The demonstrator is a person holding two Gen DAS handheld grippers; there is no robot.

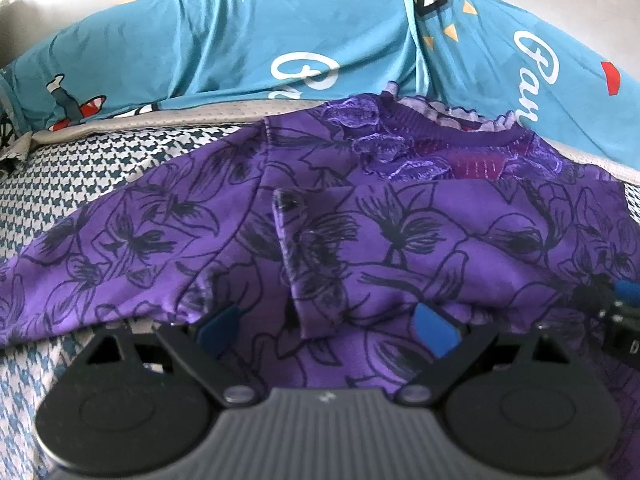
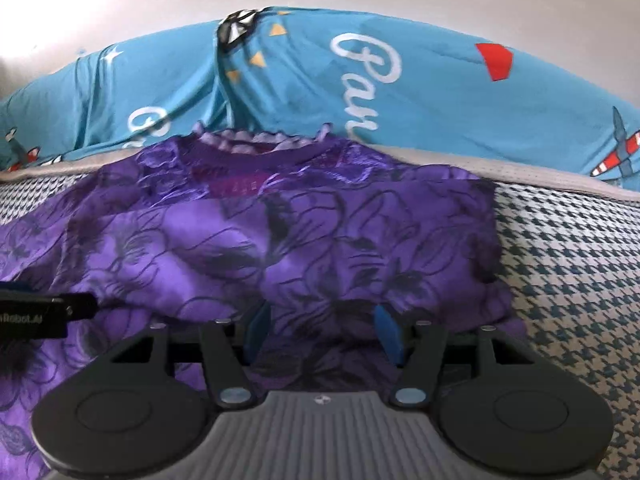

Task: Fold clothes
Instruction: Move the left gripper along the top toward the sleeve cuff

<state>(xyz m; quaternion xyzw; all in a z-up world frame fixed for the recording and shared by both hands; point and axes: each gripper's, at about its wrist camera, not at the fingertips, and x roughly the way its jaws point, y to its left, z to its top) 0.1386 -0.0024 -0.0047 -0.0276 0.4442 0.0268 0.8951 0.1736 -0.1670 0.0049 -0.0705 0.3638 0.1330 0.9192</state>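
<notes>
the left gripper (image 1: 326, 326) is hovering at the frame's bottom, jaws spread wide, holding nothing; the right gripper (image 2: 322, 330) is doing likewise. the purple top (image 1: 360, 240) is lying mid-frame on the checked bed (image 1: 100, 160), collar toward the blue pillows (image 1: 240, 40). one side is looking turned in, the other sleeve spread, so it is sitting partly folded.

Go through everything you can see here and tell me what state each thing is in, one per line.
purple floral top: spread on the bed, neckline toward the pillows, a raised crease down its middle, not yet folded.
left gripper: open, fabric between its fingers.
right gripper: open, over the top's near part.
blue pillows: lying side by side at the head of the bed.
houndstooth sheet: flat under the top.
</notes>
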